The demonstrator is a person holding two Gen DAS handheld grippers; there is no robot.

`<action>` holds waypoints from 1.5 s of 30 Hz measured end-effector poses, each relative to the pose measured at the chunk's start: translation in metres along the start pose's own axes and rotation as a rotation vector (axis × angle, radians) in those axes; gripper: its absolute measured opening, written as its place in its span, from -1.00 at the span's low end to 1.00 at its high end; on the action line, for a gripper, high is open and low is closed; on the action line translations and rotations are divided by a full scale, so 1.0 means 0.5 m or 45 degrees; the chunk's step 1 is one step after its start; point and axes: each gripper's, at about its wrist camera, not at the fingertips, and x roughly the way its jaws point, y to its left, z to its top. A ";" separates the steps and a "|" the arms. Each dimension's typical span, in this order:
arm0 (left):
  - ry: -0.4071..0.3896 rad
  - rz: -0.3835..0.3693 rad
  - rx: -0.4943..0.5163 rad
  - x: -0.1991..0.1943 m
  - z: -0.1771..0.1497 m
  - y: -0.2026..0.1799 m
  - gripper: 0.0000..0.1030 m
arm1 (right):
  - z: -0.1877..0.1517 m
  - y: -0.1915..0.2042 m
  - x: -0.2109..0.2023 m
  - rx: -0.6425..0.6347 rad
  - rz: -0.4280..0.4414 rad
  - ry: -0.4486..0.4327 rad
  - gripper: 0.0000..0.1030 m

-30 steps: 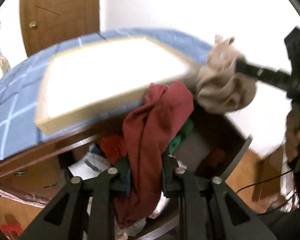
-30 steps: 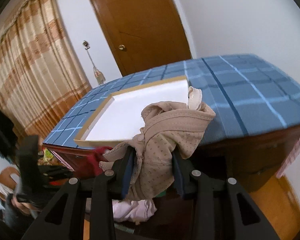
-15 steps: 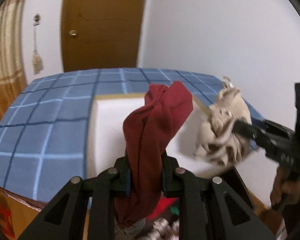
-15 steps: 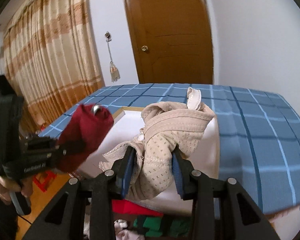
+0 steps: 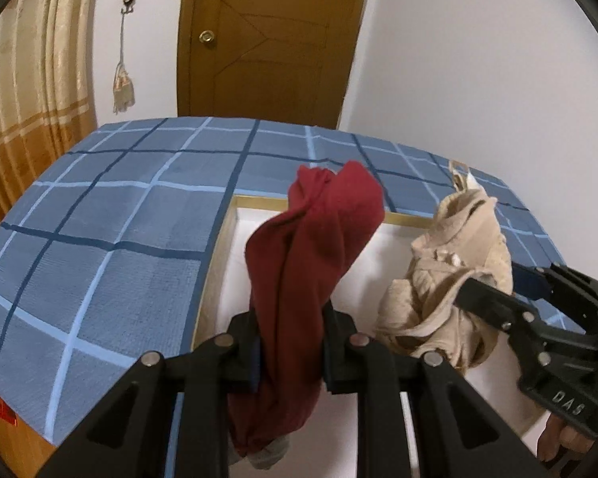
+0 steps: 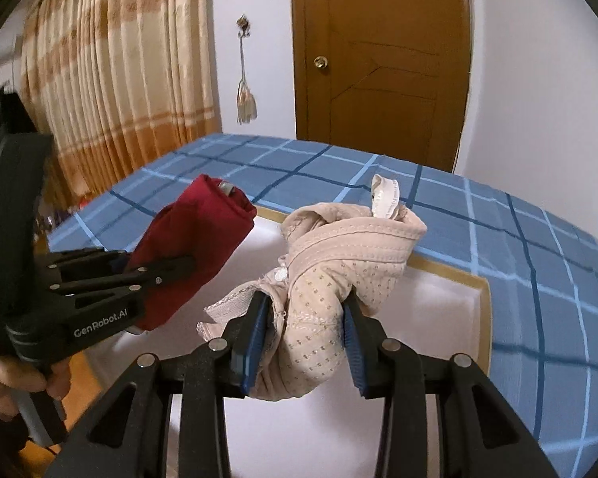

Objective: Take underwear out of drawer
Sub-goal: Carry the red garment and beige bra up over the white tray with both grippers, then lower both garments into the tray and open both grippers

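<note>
My left gripper [image 5: 289,342] is shut on dark red underwear [image 5: 311,255], which stands up bunched between the fingers and hangs below them. My right gripper [image 6: 305,318] is shut on a beige dotted undergarment [image 6: 339,263] with a white strap sticking up. Both garments hang over a white tray with a light wooden rim [image 5: 215,263] [image 6: 483,310] that lies on the blue checked cloth [image 5: 111,231]. In the left wrist view the right gripper [image 5: 494,298] comes in from the right with the beige garment [image 5: 458,263]. In the right wrist view the left gripper [image 6: 171,267] holds the red piece [image 6: 195,239] at the left. The drawer is out of view.
A brown wooden door [image 5: 267,40] [image 6: 382,59] stands behind the blue checked cloth [image 6: 538,279], beside a white wall. Striped beige curtains [image 6: 111,63] hang at the left, with a tassel [image 5: 123,91] on a wall hook. A hand [image 6: 16,386] grips the left tool's handle.
Both grippers have carried their garments up from the open drawer and over the white tray. The drawer with its clothes has dropped out of view. Both views have rolled level.
</note>
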 end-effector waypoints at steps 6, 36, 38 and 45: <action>0.024 0.033 -0.066 0.036 0.008 0.016 -0.61 | 0.030 0.021 0.076 -0.089 0.012 0.061 -0.24; -0.151 0.128 -0.052 -0.081 0.029 0.002 0.99 | 0.009 -0.068 0.012 0.585 0.478 -0.080 0.36; -0.141 0.154 0.013 -0.094 0.007 -0.012 0.99 | -0.019 -0.053 -0.010 0.634 0.480 -0.090 0.36; -0.095 0.137 0.121 -0.126 -0.083 -0.030 0.99 | -0.111 0.004 -0.092 0.646 0.346 -0.134 0.36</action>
